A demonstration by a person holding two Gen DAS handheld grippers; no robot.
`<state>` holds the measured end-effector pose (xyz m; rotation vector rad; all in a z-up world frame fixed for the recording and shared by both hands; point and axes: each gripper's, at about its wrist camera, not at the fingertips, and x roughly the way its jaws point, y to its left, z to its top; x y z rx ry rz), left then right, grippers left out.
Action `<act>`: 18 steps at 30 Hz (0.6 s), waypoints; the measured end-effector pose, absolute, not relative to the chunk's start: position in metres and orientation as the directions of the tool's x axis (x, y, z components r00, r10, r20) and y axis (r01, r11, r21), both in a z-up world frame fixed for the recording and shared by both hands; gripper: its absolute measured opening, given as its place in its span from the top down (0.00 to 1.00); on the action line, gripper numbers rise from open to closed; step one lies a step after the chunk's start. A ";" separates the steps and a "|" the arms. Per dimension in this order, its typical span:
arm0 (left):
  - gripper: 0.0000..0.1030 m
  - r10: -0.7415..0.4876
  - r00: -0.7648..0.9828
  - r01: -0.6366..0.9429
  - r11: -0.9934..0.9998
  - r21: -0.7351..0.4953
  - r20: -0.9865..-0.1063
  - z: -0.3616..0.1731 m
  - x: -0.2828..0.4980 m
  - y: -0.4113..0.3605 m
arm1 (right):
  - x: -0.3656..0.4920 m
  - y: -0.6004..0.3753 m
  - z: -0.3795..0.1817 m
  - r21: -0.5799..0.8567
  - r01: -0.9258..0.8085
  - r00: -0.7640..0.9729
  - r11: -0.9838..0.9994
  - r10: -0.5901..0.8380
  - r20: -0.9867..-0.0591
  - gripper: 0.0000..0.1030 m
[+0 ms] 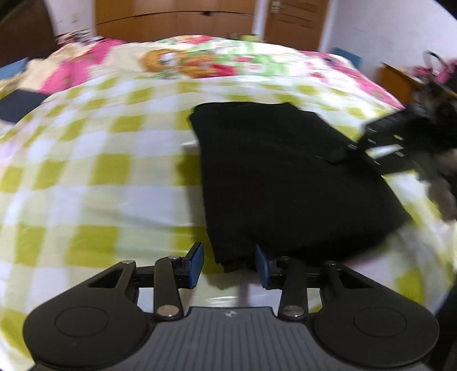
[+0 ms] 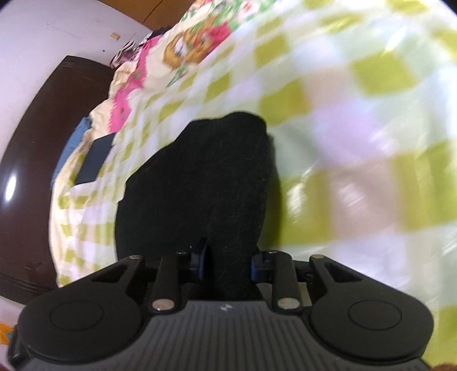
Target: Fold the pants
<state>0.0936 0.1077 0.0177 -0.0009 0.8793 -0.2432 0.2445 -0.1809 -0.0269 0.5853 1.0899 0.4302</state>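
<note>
The black pants (image 1: 285, 182) lie folded into a compact block on the green-and-white checked bed sheet (image 1: 85, 171). In the left wrist view my left gripper (image 1: 230, 265) stands open at the block's near corner. That corner hangs between the blue pads (image 1: 197, 265), and sheet shows between the left pad and the cloth. My right gripper (image 1: 362, 145) reaches in over the pants' right edge. In the right wrist view the right gripper (image 2: 228, 261) is shut on a thick bunch of the pants (image 2: 205, 177), which fills the gap between its pads. Both views are blurred.
A floral quilt (image 1: 182, 60) is heaped at the far end of the bed. A dark flat item (image 2: 94, 159) lies near the bed's edge by a dark wooden headboard (image 2: 37, 142). A wooden wardrobe (image 1: 177, 17) stands behind, and a wooden side table (image 1: 400, 82) at the right.
</note>
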 end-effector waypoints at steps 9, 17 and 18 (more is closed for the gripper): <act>0.49 -0.112 0.659 0.226 0.973 0.054 -0.743 0.045 0.092 0.093 | 0.192 -0.212 0.015 0.461 -0.118 0.612 0.879 0.430 -0.664 0.61; 0.45 -0.064 0.773 0.226 0.957 0.181 -0.631 0.093 0.114 0.072 | 0.222 -0.172 0.030 0.539 -0.322 0.611 0.778 0.606 -0.509 0.61; 0.45 -0.067 0.774 0.231 0.956 0.182 -0.629 0.093 0.118 0.070 | 0.231 -0.163 0.027 0.543 -0.351 0.592 0.763 0.630 -0.503 0.61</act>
